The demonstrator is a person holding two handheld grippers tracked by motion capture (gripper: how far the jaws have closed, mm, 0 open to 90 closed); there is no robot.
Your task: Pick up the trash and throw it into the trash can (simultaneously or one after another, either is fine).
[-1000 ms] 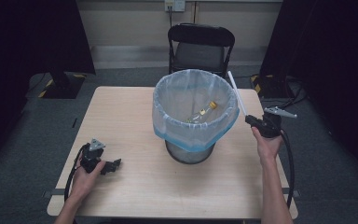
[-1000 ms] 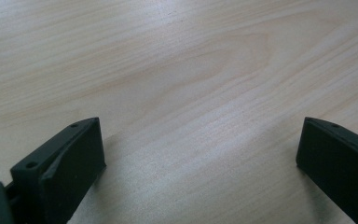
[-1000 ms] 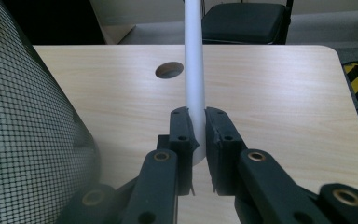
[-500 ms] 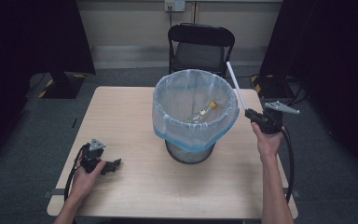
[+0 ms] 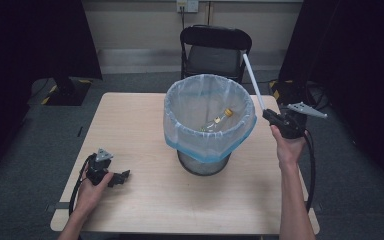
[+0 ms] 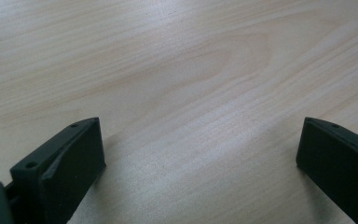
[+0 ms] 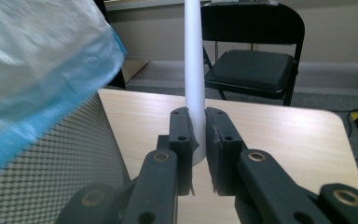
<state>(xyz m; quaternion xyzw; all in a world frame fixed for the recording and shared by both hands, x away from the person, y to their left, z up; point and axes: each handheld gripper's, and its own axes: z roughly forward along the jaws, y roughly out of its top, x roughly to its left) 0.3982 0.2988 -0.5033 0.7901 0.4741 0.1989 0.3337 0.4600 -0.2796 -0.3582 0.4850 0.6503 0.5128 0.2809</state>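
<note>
Nearest the person, the left hand [image 5: 91, 192] rests on the table [image 5: 130, 125] by its front left corner, holding the left gripper [image 5: 124, 176] low against the wood; in the left gripper view its jaws stand wide apart with bare wood grain between them and nothing in their grasp. To the right and a little farther out, the right hand [image 5: 287, 149] is raised beside the bin [image 5: 202, 165], and the right gripper [image 7: 198, 140] is clamped on a white tube [image 5: 253, 79] — the jaws are pressed narrow against its lower end, and the tube rises from them, tilted up and back toward the chair [image 5: 215, 50] in the high view; in the right gripper view it stands straight up between the two jaws. The bin sits at mid-table, a dark mesh basket lined with a clear bag [image 5: 207, 112] whose blue-edged rim is folded down over the outside; the right gripper is just beside its right side, apart from it. Inside the bag lies a clear bottle [image 5: 219, 119] with a yellow cap, tilted. Beyond the far edge of the table stands the black folding chair, and behind it a pale wall — a socket [image 5: 187, 5] with a cable hanging down is at its top.
</note>
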